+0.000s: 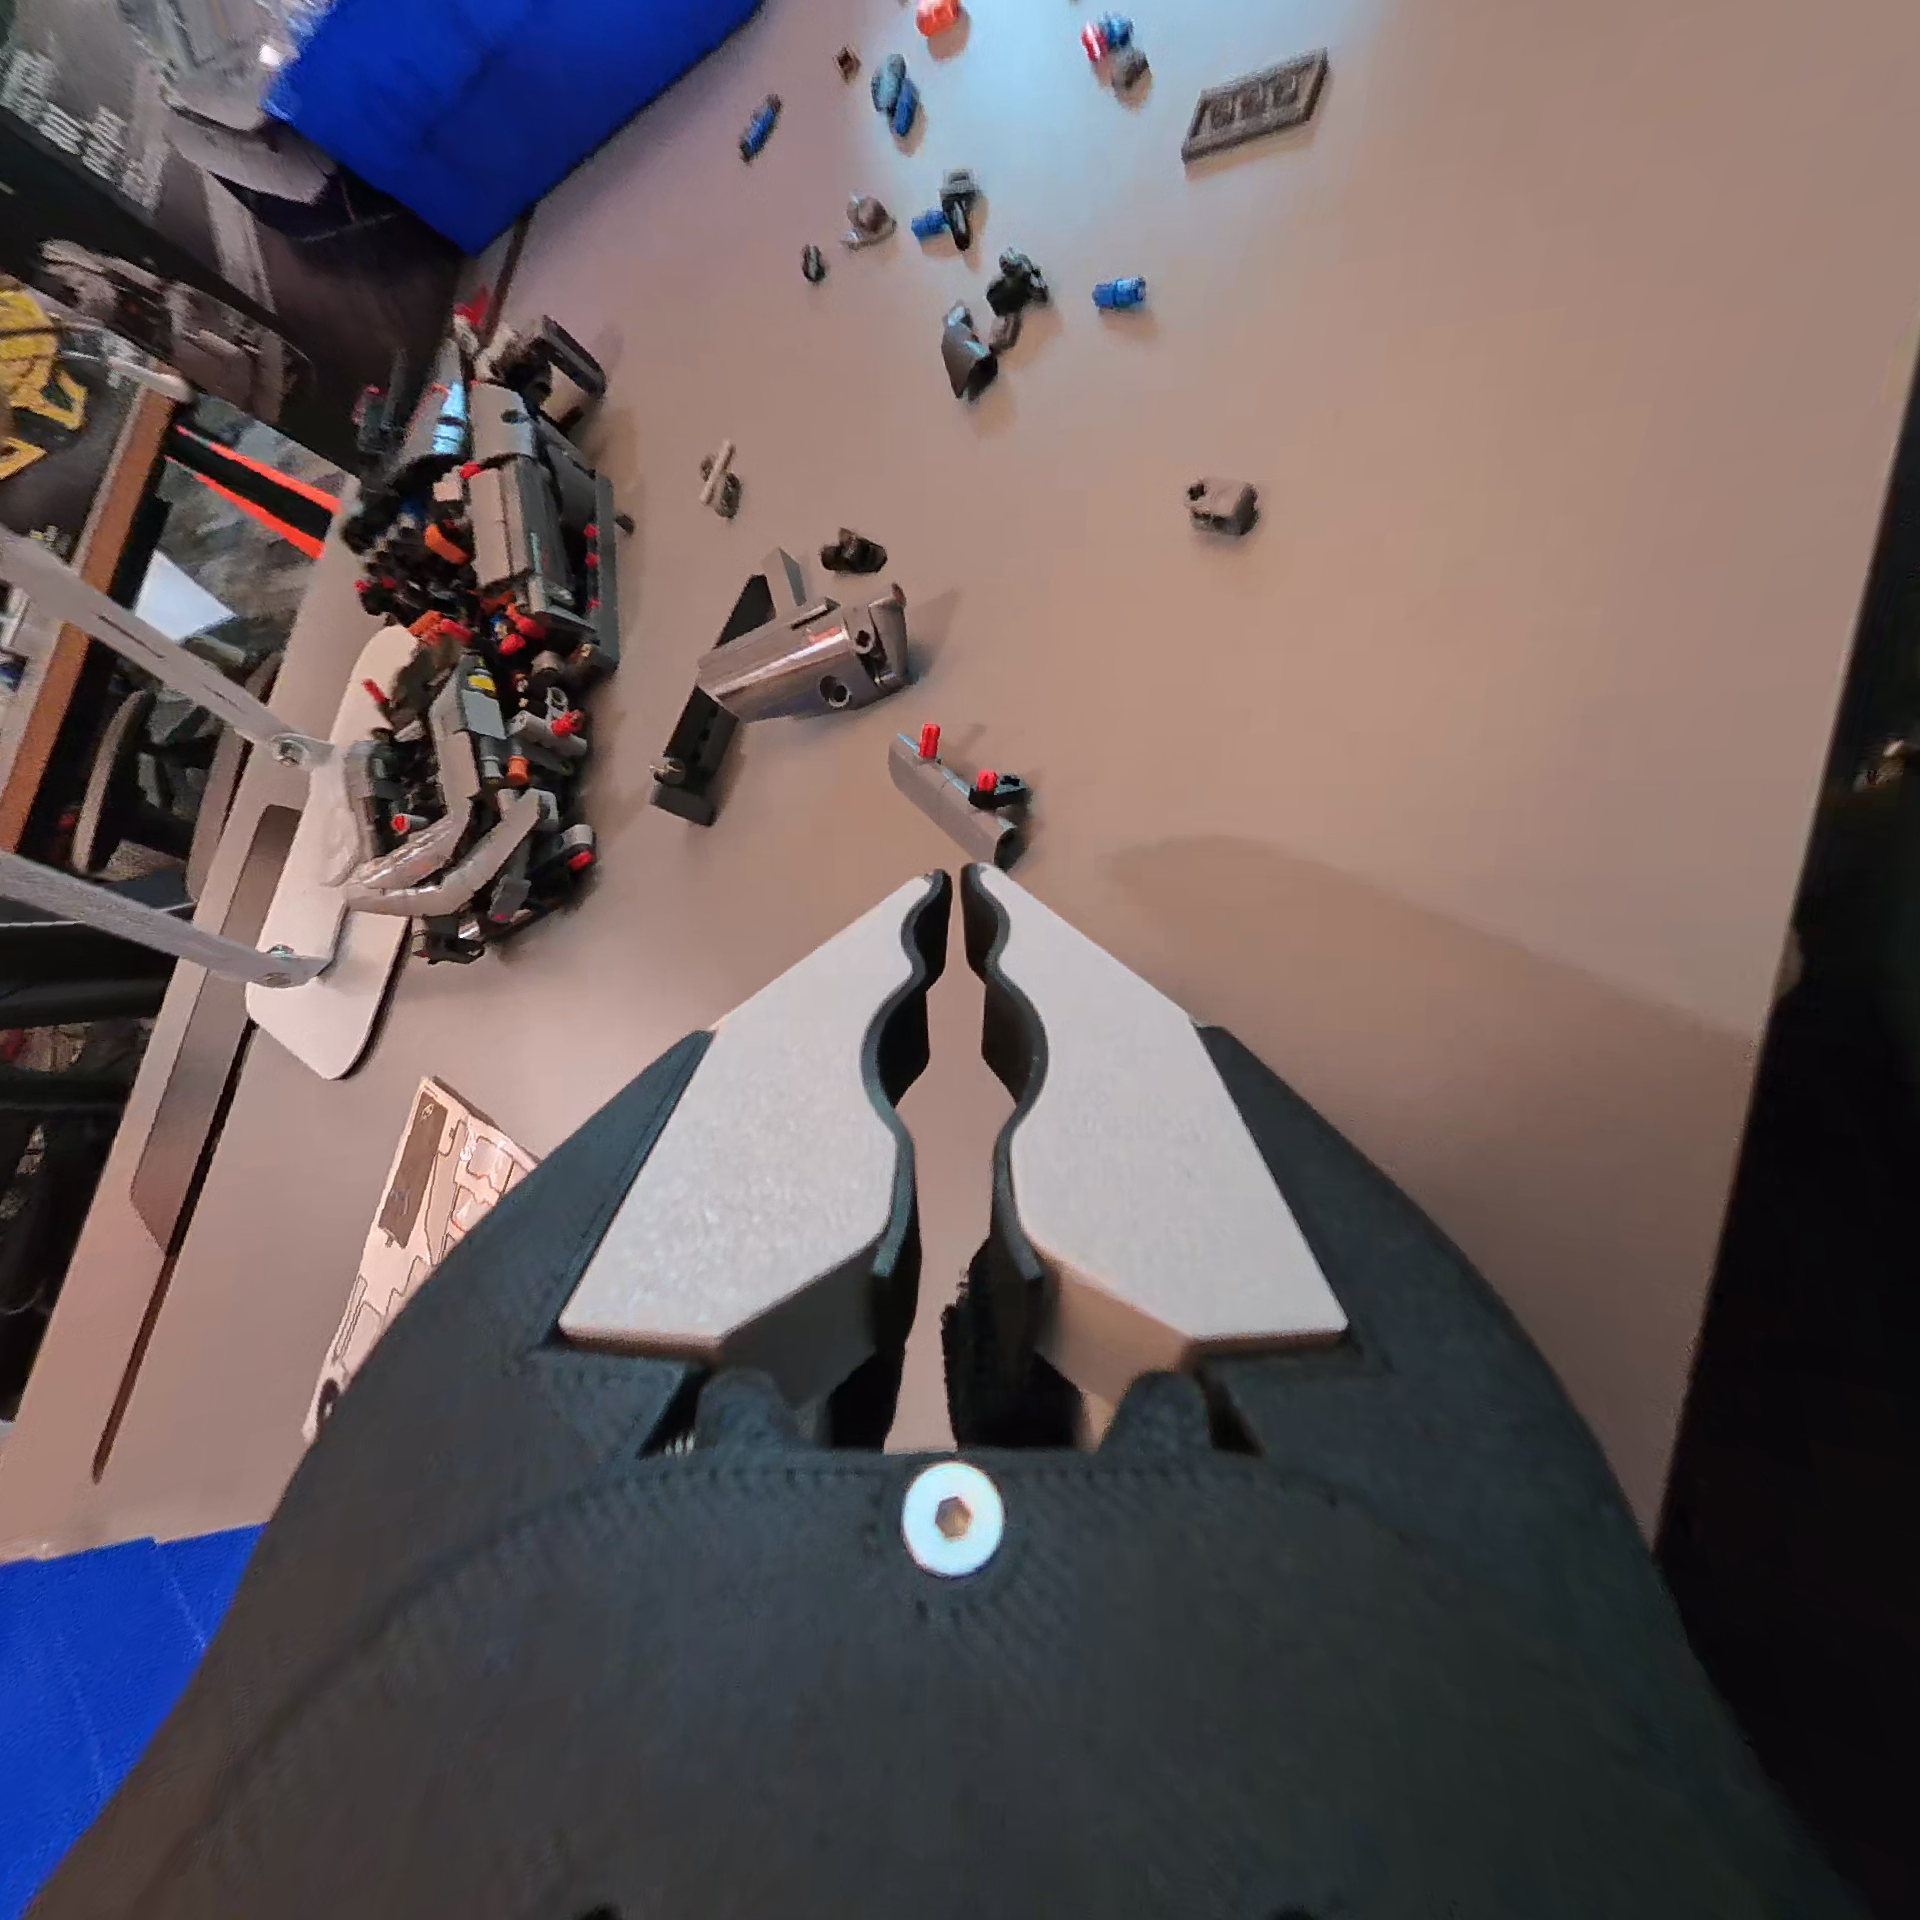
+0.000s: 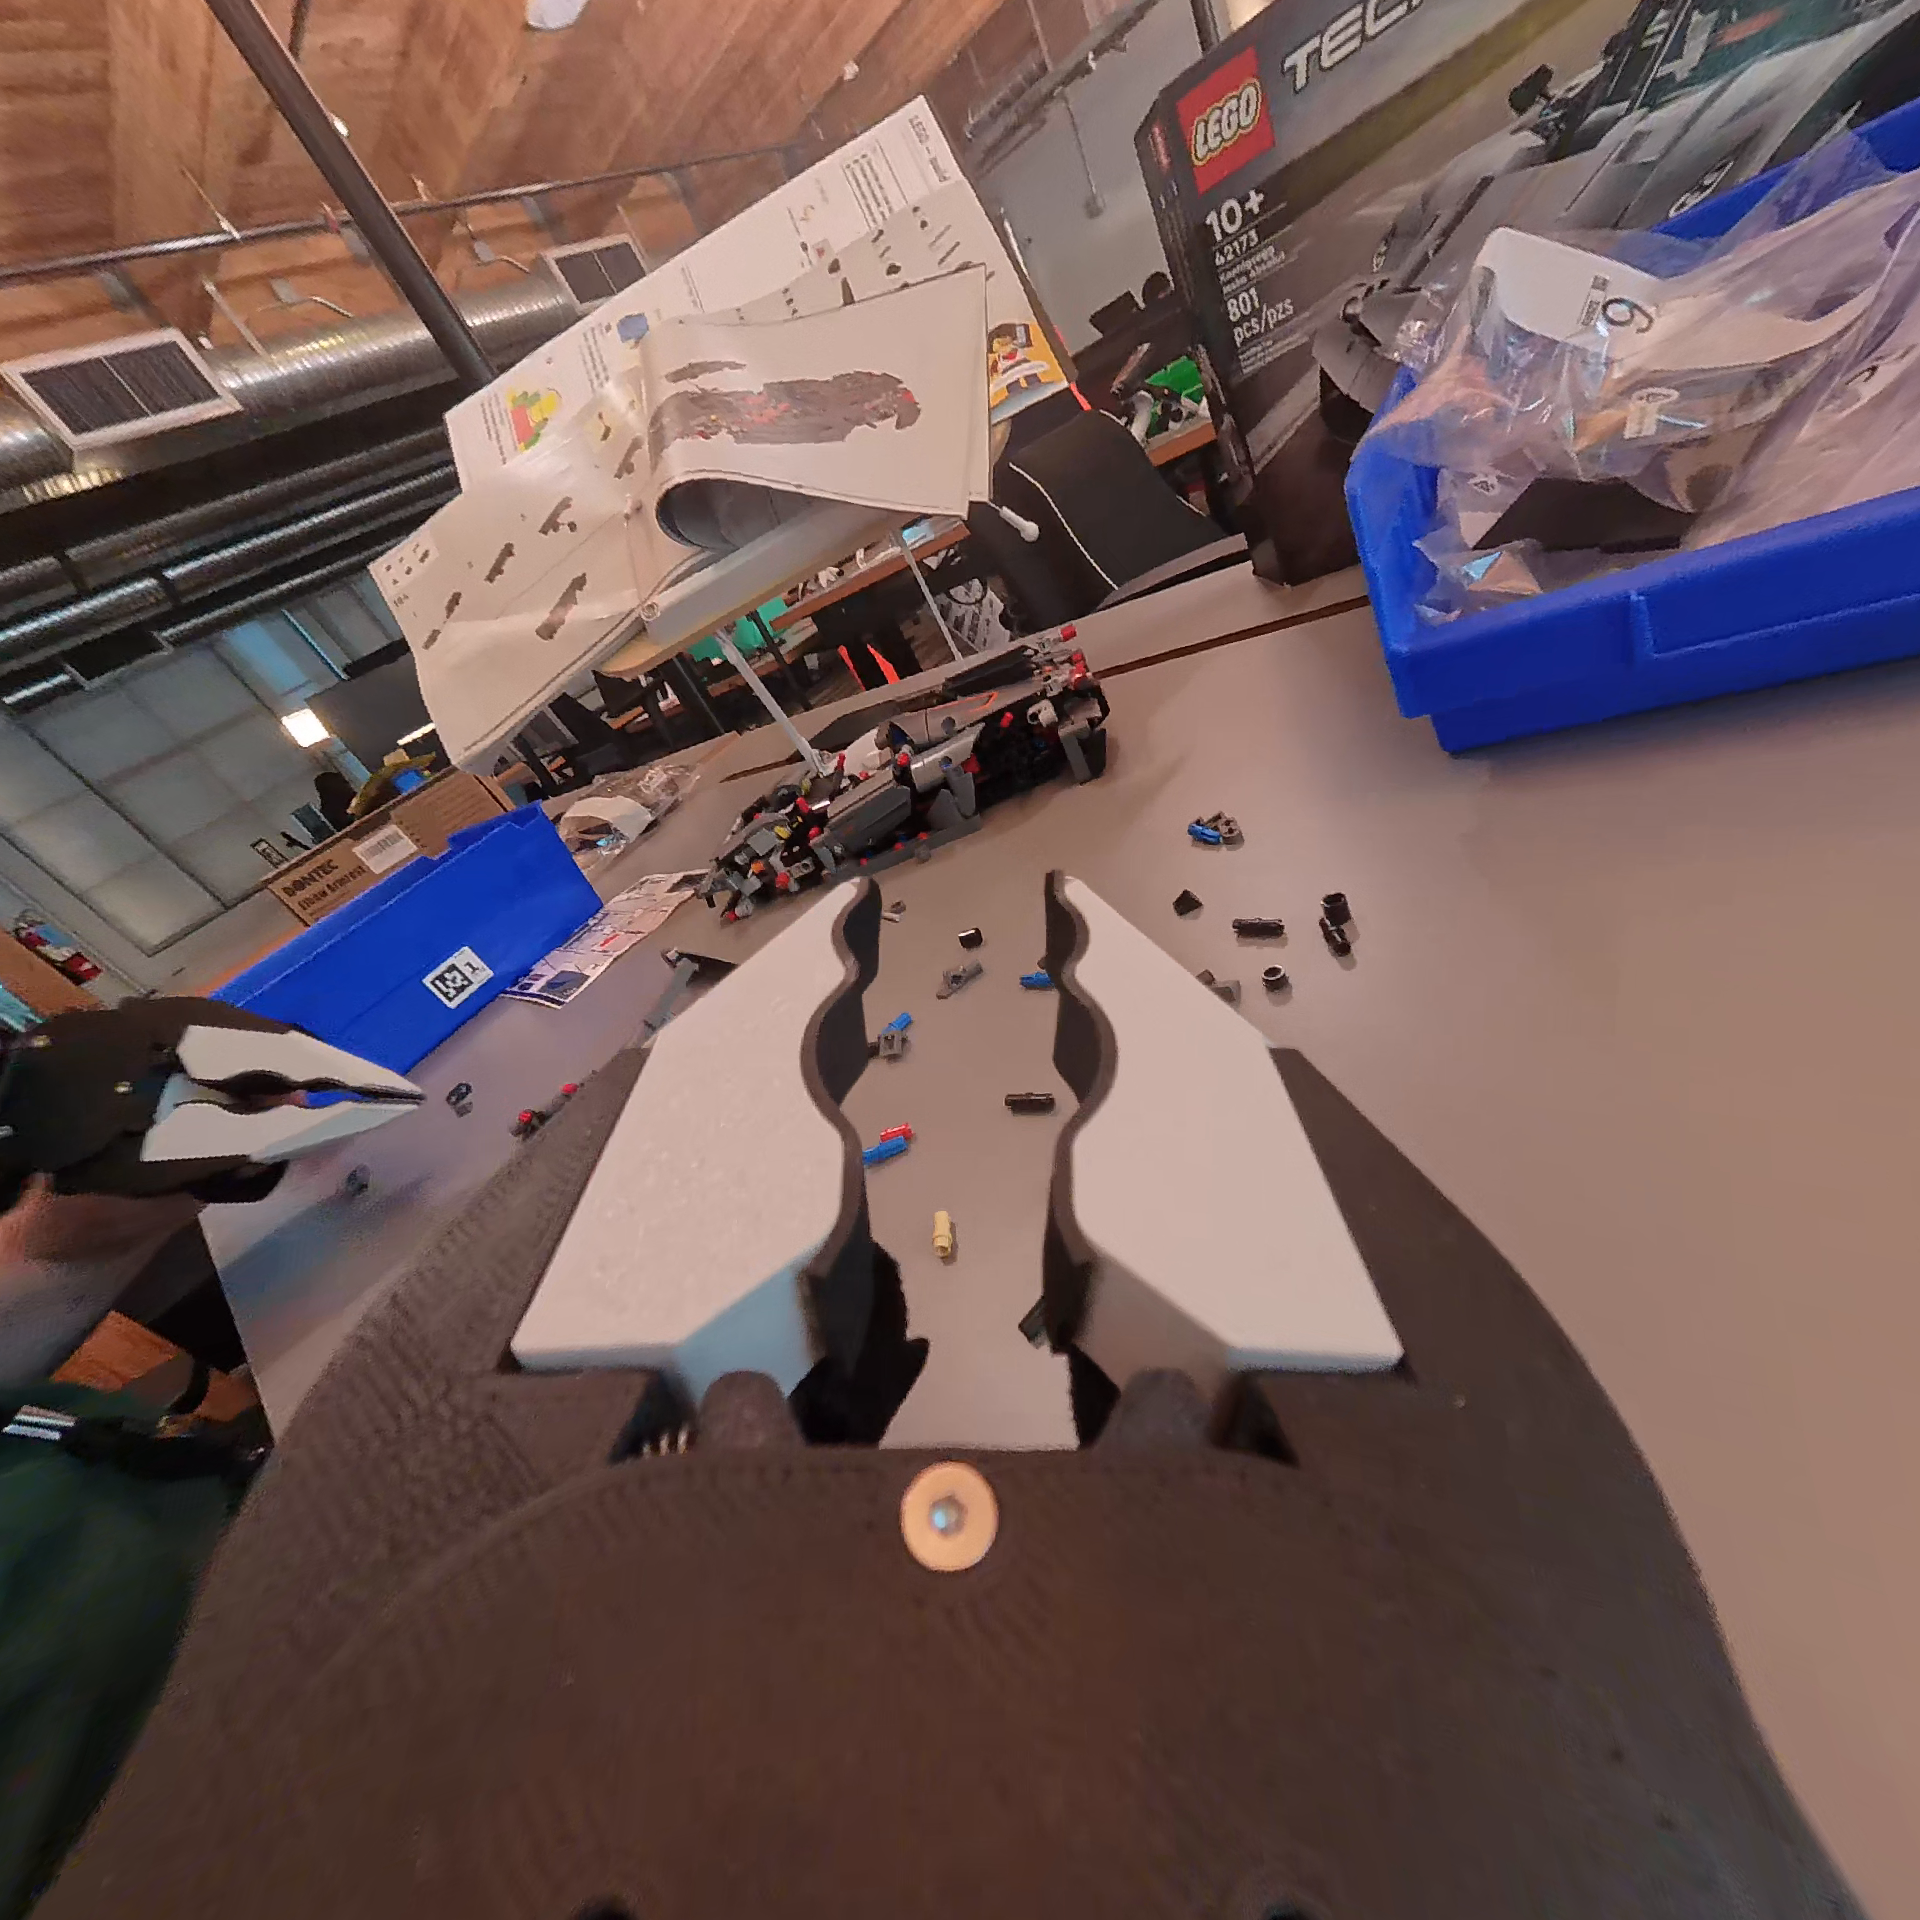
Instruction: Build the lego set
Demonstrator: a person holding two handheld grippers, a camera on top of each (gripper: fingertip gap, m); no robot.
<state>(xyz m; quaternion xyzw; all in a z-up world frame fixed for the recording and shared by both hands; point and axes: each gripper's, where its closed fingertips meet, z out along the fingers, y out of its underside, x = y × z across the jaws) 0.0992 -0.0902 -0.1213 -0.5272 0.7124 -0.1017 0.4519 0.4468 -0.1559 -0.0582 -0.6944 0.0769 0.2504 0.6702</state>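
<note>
The part-built dark grey and black model car [image 1: 488, 644] lies on the table at the left; it also shows in the right wrist view [image 2: 914, 790], straight ahead. A small grey sub-assembly with red pins [image 1: 956, 795] lies just beyond my left gripper [image 1: 954, 883], which is shut with nothing showing between its tips. It hovers above the table. In the right wrist view the left gripper [image 2: 395, 1091] shows at the far left. My right gripper [image 2: 961, 894] is open and empty, low over loose pins: a blue one [image 2: 885, 1143], a tan one [image 2: 943, 1236], a black one [image 2: 1029, 1103].
A grey curved panel [image 1: 805, 665] and a black beam [image 1: 696, 748] lie near the car. Loose pieces [image 1: 977, 312] are scattered farther off. Blue bins [image 2: 1662, 634] [image 2: 416, 935], the set's box [image 2: 1299, 260] and an instruction booklet on a stand [image 2: 727, 416] ring the table. The left gripper's tips are roughly 35 centimeters from the right gripper's.
</note>
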